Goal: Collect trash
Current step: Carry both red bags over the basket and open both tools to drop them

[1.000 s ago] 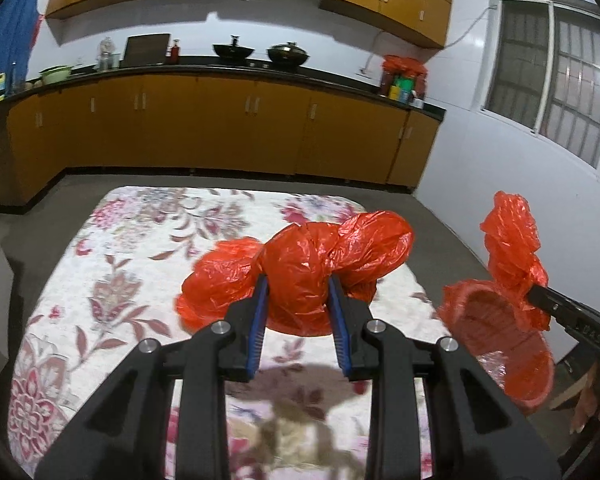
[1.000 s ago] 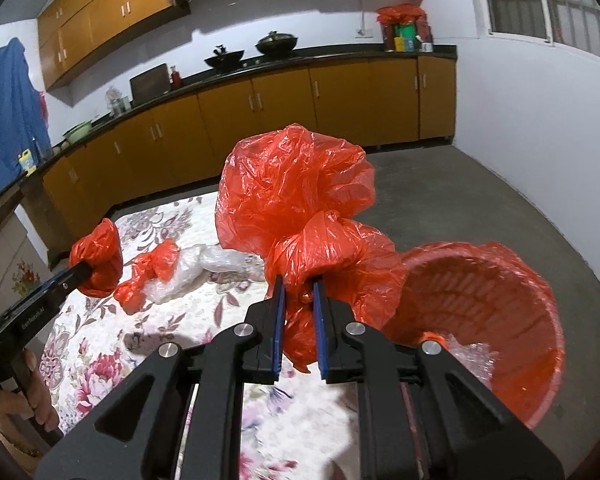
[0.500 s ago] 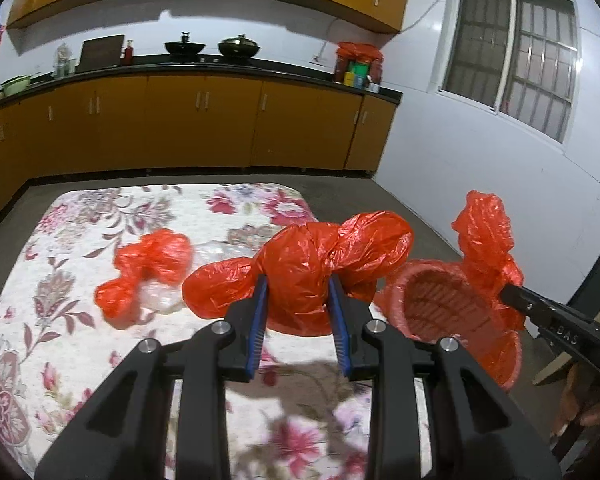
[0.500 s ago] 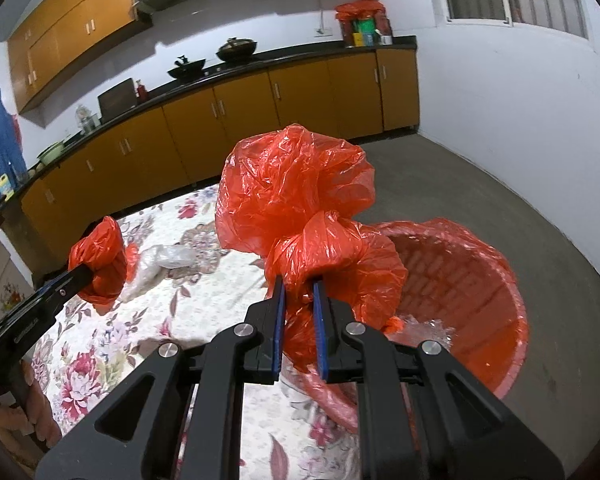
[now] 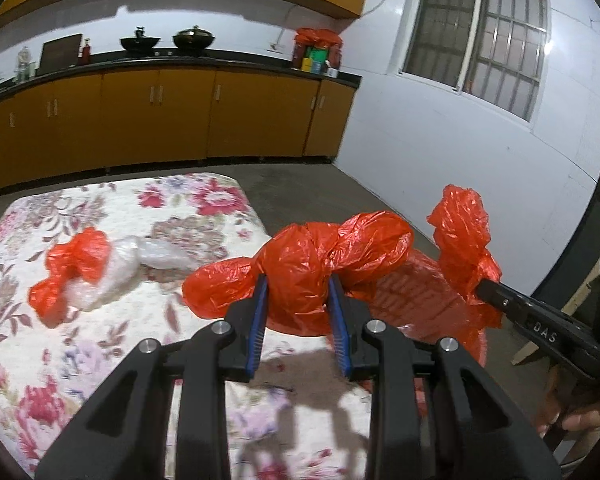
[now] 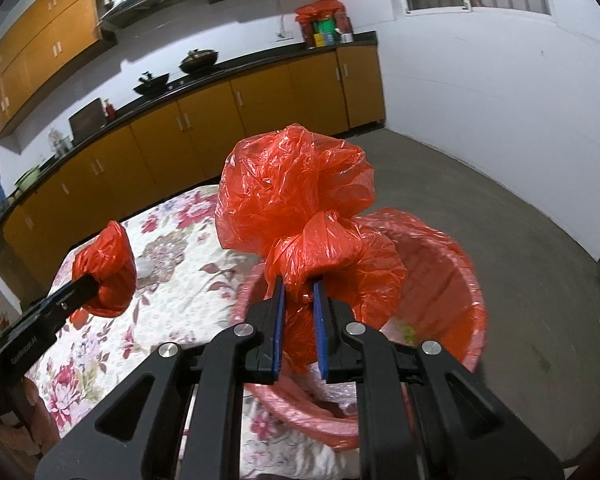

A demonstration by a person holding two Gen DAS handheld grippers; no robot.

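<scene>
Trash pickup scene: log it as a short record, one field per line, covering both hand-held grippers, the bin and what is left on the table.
left hand-held gripper: shut on a crumpled red bag, held over the table edge beside the bin
right hand-held gripper: shut on a second red bag, held above the bin
bin: red, lined with red plastic, standing on the floor against the table, some trash inside
table: floral cloth
left on table: one red bag and clear plastic wrap, lying together

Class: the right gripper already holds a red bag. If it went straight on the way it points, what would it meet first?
Probably the red-lined bin: the right gripper, shut on its red bag, points down toward the bin's mouth, though depth is unclear.
</scene>
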